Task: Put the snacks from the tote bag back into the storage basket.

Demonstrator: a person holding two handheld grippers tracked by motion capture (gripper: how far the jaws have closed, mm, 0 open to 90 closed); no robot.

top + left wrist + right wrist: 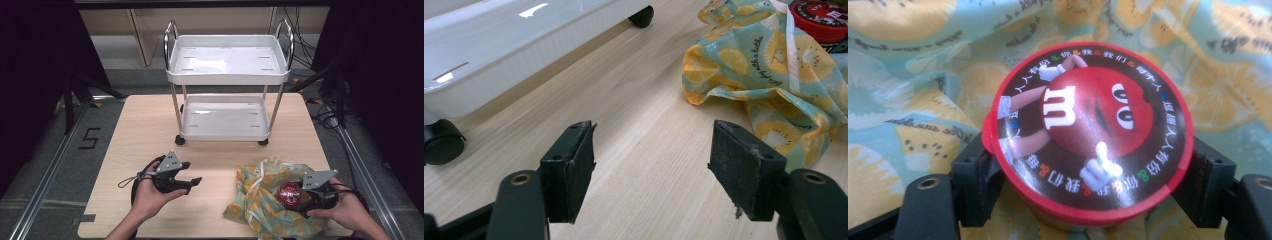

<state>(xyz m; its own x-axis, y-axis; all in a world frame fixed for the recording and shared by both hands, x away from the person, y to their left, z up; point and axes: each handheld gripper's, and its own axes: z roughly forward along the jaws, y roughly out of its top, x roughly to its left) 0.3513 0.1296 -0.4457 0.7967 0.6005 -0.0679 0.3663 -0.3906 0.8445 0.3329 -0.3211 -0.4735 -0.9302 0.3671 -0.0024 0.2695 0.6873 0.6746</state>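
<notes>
My right gripper [300,196] has its jaws set wide around a round red-lidded candy tub [1088,132], one pad against each side of the rim, so I read it as pinched across its width with the lid facing up at the camera. The tub sits low in the folds of the lemon-print cloth bag [260,197] at the near right of the counter [150,130]. My left gripper [186,180] hangs spread with nothing between its jaws, over bare wood, well apart from the bag, which lies off to its right. The white two-tier cart [227,65] stands beyond both, at the far middle, so I judge the tub's way out of the bag runs up and then forward-left.
</notes>
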